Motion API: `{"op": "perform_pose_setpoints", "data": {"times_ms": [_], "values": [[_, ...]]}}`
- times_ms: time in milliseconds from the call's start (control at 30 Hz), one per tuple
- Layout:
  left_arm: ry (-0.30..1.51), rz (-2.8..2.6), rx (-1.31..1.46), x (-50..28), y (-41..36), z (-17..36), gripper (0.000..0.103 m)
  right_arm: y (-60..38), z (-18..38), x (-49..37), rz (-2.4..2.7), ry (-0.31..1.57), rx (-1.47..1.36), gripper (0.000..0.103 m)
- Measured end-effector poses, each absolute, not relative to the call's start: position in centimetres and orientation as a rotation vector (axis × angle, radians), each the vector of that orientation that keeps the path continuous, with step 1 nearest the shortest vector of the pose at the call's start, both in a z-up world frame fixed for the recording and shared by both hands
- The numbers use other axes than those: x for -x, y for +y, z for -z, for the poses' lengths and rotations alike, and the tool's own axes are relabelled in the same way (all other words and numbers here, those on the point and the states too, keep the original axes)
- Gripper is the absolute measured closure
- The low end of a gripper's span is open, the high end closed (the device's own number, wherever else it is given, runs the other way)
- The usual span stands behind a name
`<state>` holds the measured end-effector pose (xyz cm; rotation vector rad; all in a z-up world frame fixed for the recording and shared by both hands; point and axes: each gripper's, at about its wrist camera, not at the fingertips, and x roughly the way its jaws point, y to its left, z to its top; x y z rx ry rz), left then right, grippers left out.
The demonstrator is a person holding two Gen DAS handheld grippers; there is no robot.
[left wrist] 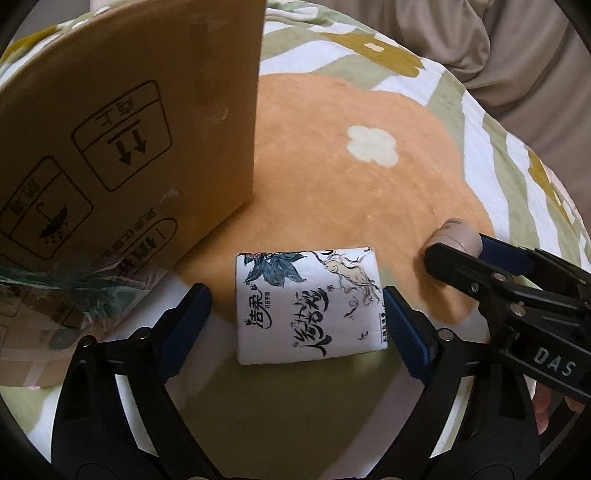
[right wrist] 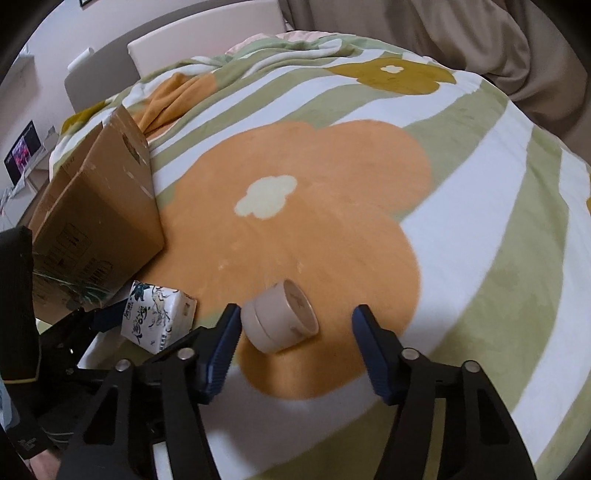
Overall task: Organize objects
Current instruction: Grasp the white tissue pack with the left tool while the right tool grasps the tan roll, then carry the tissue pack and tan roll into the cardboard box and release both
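Note:
A white tissue pack (left wrist: 308, 304) with ink drawings and black script lies on the flowered blanket (left wrist: 332, 166). My left gripper (left wrist: 297, 306) is open, one finger on each side of the pack; the right finger touches or nearly touches it. The pack also shows in the right wrist view (right wrist: 157, 317). A small beige round jar (right wrist: 280, 319) lies on its side on the orange flower. My right gripper (right wrist: 295, 325) is open around it, left finger close against it. In the left wrist view the jar (left wrist: 452, 236) sits at the right gripper's tips.
A brown cardboard box (left wrist: 122, 122) stands on the blanket at the left, close behind the tissue pack; it also shows in the right wrist view (right wrist: 99, 218). Beige curtains (right wrist: 461, 33) hang beyond the bed. A white headboard (right wrist: 207, 40) and a monitor (right wrist: 22, 151) are far left.

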<state>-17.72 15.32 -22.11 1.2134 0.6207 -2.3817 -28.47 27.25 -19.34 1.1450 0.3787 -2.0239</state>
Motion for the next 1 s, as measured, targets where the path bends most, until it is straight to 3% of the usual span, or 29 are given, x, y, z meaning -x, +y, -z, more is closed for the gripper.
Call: {"op": "perform_pose_setpoints", "data": {"times_ms": [33,100,200,300,1000], "values": [[0.628,2.384,-1.212,17.7,15.2,22.1,0.018,27.1,19.3,28.4,2.023,0.387,-1.142,0.055],[0.640,2.385,-1.210,17.6,14.9,22.1,0.021,26.9,19.2,28.3,2.010,0.387,-1.141,0.070],[0.636,2.396,-1.212,17.6,14.8,22.0,0.029,26.7,19.0,28.0,2.021,0.409,-1.136,0.072],[0.649,2.411,-1.202,17.3,14.5,21.6,0.043,26.9,18.8,27.9,2.036,0.415,-1.144,0.074],[0.687,2.620,-1.225,14.6,15.6,17.2,0.045,29.4,13.0,24.6,2.164,0.384,-1.149,0.075]]}}
